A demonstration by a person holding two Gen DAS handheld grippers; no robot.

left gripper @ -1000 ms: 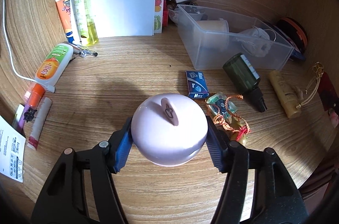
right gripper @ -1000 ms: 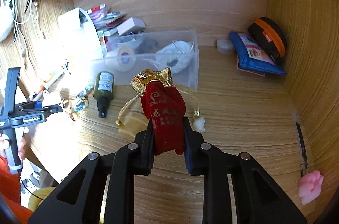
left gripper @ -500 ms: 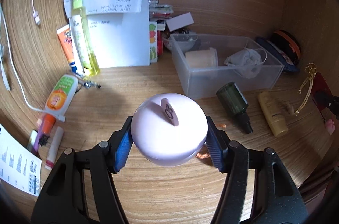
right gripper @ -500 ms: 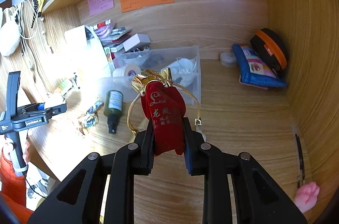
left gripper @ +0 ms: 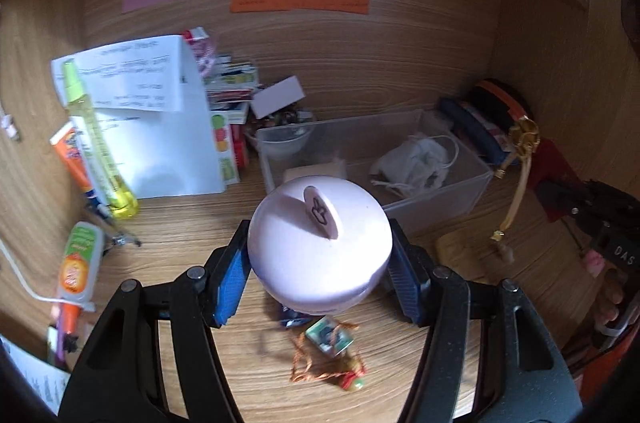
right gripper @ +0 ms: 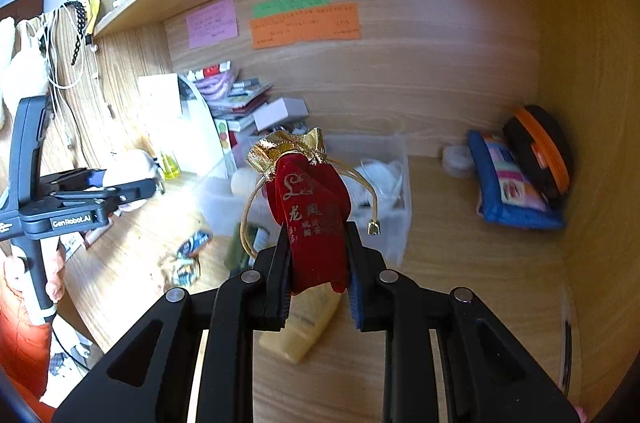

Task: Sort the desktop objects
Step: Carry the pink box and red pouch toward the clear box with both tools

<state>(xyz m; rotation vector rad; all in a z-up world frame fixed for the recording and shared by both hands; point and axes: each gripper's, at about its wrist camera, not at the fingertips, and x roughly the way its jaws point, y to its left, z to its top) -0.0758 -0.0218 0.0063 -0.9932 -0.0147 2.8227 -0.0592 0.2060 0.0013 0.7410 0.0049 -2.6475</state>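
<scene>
My left tongs (left gripper: pixel 320 271) are clamped on the pale pink round jar (left gripper: pixel 319 250), blue pads pressed to either side of it, and it hangs lifted above the wooden desk (left gripper: pixel 192 223). Just past it sits the clear plastic bin (left gripper: pixel 440 191), with a crumpled white mask (left gripper: pixel 412 165) inside and a roll of something pale at the near end, half hidden by the jar. Below the jar, on the desk, lie a small charm on orange cord (left gripper: pixel 330 333) and a dark blue packet, too blurred to read.

My right tongs (right gripper: pixel 318 263) are pinching the red velvet pouch (right gripper: pixel 310 211) low on its body, gold-trimmed mouth up, gold drawstring looping down on the left side. It too is off the desk, in front of the bin (right gripper: pixel 394 191). Under the pouch a yellow tube (right gripper: pixel 308 327) lies flat on the wood. Off right, against the side wall, a blue pouch (right gripper: pixel 508 187) leans beside a black-and-orange case (right gripper: pixel 538 147). On the left a yellow-green spray bottle (left gripper: pixel 98 147) stands against white paper.
</scene>
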